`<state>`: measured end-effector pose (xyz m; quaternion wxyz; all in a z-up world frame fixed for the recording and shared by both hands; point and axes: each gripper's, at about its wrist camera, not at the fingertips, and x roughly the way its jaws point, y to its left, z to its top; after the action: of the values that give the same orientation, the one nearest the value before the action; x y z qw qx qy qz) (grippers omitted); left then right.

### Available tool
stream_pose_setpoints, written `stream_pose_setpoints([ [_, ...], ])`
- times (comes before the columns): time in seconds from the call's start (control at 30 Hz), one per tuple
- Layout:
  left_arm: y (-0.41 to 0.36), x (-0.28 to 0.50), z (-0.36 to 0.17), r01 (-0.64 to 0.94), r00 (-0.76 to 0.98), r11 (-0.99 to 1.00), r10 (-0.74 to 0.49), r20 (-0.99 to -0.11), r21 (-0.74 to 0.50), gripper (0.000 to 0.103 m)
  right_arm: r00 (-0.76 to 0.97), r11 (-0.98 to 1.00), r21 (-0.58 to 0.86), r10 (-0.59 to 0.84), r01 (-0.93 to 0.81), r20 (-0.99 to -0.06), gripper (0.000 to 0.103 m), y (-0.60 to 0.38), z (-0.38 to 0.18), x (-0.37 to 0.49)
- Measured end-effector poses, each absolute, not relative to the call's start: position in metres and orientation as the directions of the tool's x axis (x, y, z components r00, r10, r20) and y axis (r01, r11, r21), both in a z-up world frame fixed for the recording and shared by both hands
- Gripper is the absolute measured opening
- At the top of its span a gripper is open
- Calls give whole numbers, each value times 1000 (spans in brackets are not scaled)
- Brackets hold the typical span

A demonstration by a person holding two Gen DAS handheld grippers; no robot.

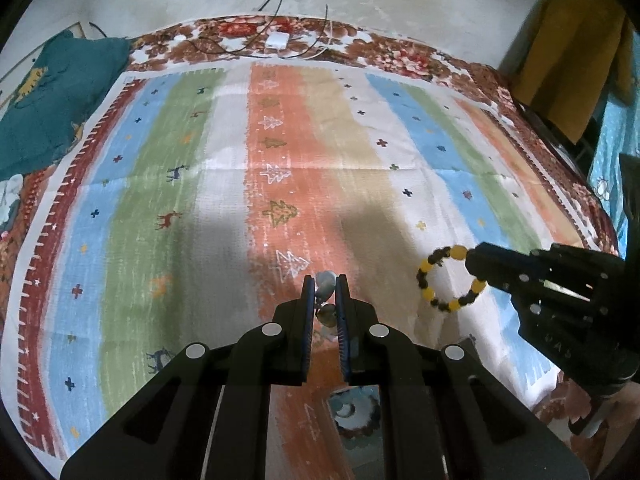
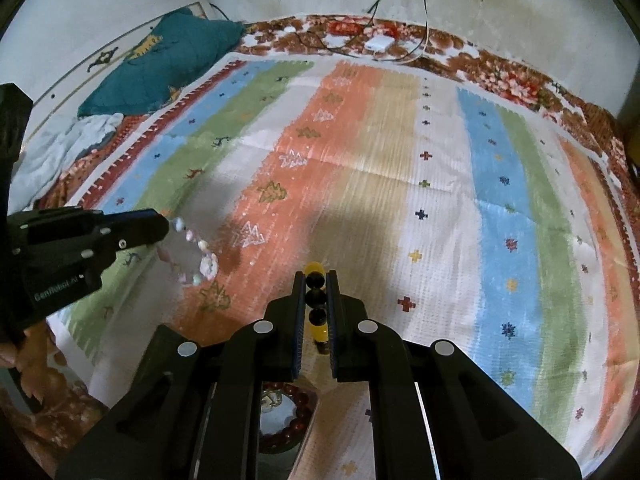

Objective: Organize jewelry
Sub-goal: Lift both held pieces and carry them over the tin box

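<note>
My left gripper (image 1: 325, 284) is shut on a pale bead bracelet (image 1: 325, 285), held above the striped cloth (image 1: 224, 152). In the right wrist view that same pale bracelet (image 2: 196, 254) hangs as a loop from the left gripper (image 2: 166, 226) at the left. My right gripper (image 2: 316, 280) is shut on a yellow and black bead bracelet (image 2: 316, 298). From the left wrist view the yellow and black bracelet (image 1: 448, 278) dangles as a ring from the right gripper (image 1: 478, 270) at the right. A dark red bead bracelet (image 2: 298, 408) lies in a container below the right gripper, mostly hidden.
The striped cloth (image 2: 440, 184) covers a bed with a floral sheet (image 1: 400, 56). A teal pillow (image 1: 52, 92) lies at the far left. A white charger (image 1: 277, 40) with cables rests at the far edge by the wall. A yellow cloth (image 1: 576, 52) hangs at the right.
</note>
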<state>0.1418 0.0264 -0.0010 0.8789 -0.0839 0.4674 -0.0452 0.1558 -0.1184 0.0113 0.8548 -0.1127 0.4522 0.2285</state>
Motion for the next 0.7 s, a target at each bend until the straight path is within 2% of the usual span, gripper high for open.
stream_pose_setpoints([
  [0.7, 7, 99, 28, 76, 615, 976, -207, -761, -204, 10, 539, 853, 32, 358, -521, -763, 11, -126, 40, 117],
])
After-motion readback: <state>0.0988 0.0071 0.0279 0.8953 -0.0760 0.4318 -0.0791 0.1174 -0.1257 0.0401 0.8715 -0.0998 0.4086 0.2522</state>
